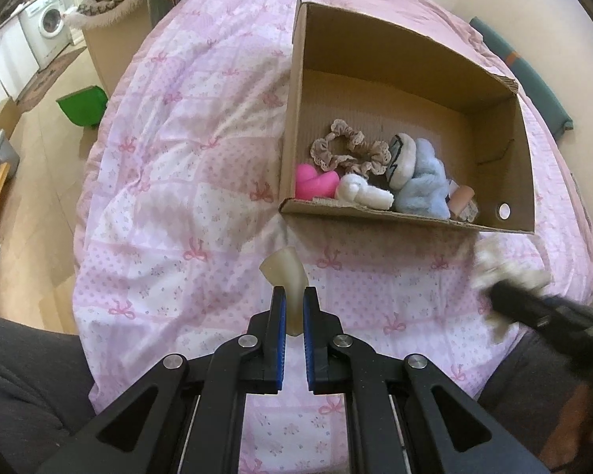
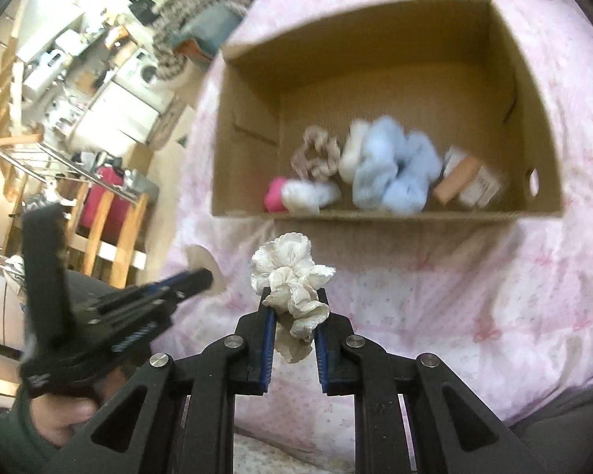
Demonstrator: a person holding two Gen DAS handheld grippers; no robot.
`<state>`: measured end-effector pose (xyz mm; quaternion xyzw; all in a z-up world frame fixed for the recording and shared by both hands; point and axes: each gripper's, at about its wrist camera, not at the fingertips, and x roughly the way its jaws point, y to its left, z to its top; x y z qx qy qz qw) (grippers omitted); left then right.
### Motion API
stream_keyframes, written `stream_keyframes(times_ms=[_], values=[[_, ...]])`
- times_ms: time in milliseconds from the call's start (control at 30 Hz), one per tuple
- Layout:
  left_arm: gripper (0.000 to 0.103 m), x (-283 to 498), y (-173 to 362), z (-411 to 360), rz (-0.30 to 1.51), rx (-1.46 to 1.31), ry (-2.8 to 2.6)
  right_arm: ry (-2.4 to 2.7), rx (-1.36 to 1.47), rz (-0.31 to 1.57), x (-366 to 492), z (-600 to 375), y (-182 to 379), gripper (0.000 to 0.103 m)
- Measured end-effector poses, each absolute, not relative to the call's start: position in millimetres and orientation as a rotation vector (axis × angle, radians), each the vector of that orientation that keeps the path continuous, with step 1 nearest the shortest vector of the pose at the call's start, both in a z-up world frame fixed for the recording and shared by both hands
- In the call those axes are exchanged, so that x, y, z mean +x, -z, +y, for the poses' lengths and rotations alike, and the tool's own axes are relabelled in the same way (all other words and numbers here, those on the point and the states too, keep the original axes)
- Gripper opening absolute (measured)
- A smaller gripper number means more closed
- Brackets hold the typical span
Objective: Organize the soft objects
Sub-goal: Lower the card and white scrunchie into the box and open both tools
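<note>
My left gripper (image 1: 294,296) is shut on a pale beige soft piece (image 1: 286,272), held above the pink quilt just in front of the cardboard box (image 1: 375,215). My right gripper (image 2: 294,300) is shut on a cream ruffled scrunchie (image 2: 292,276), also in front of the box (image 2: 375,215). It shows blurred at the right of the left wrist view (image 1: 506,272). In the box lie a pink heart (image 1: 314,183), a white plush (image 1: 361,193), a beige scrunchie (image 1: 348,150), a blue fluffy toy (image 1: 425,185) and a small peach packet (image 1: 462,197).
The box sits on a bed with a pink bow-print quilt (image 1: 178,197). A green bin (image 1: 83,104) and a washing machine (image 1: 47,23) stand on the floor to the left. A drying rack and wooden chair (image 2: 99,213) stand left of the bed.
</note>
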<state>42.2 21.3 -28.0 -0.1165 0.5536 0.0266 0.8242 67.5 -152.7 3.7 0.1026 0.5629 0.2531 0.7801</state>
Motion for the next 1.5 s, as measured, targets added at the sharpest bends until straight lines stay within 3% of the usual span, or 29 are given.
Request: stream_keyframes(times_ms=[300,633,1033,1500], values=[[0.007,51.1,-11.4,21.3,1.079,-0.233,-0.02,-0.53,0.194,1.061,76.0,-184.1,-44.3,0.019],[0.007,99.9,-54.1,15.5,0.95,-0.159,0.016,-0.47,0.221,0.995,119.2,-197.4,-36.5,0.019],[0.008,138.3,-7.2,-5.6,0.983,-0.144,0.08,-0.338,0.207,1.047,139.7,-206.1,8.6,0.019],[0.01,140.6,-2.4,-4.7,0.962,-0.143,0.095,-0.334,0.161,1.075,145.5,-194.7,20.8,0.02]])
